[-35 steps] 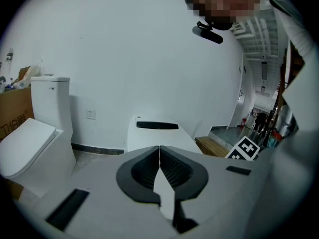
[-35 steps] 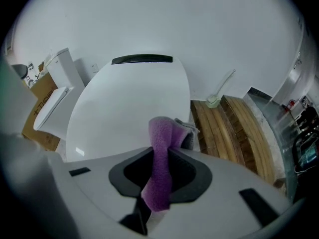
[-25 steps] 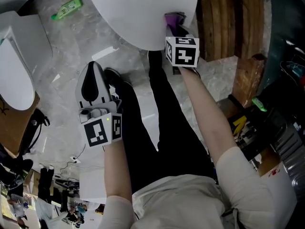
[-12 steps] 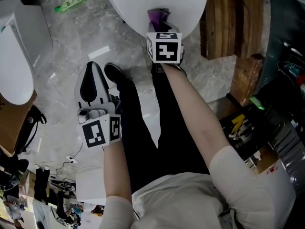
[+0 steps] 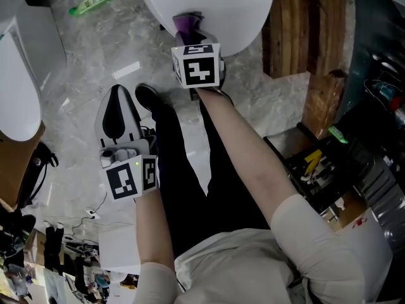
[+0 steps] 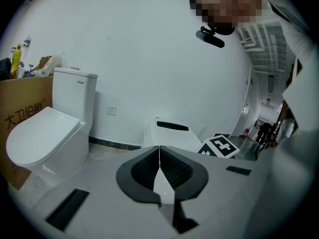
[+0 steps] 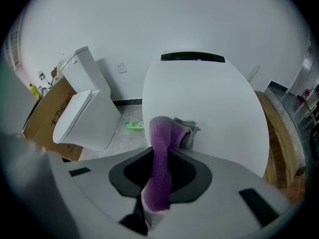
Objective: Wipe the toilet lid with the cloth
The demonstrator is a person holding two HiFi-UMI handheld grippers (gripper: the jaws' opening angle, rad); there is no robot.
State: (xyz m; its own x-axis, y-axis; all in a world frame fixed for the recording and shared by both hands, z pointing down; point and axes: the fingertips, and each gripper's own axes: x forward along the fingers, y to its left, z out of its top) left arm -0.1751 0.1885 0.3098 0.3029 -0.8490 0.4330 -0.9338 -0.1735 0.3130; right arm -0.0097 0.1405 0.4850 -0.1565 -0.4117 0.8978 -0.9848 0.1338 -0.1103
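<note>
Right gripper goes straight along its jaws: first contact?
The toilet lid. The right gripper is shut on the purple cloth, whose front end seems to rest on the lid, so the cloth presses first. Exact gap unclear.

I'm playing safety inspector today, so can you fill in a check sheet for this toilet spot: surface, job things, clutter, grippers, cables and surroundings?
Surface: white toilet lid, closed, no marks seen.
Job's things: purple cloth, its far end resting on the lid near the front edge.
Clutter: green bottle lying on the grey floor.
Grippers: right gripper shut on the cloth; left gripper shut with nothing in it, over the floor, away from the lid.
Cables: thin wires on the floor, low at the left of the head view.
Surroundings: second toilet, cardboard box beside it, wooden boards right of the lid.
</note>
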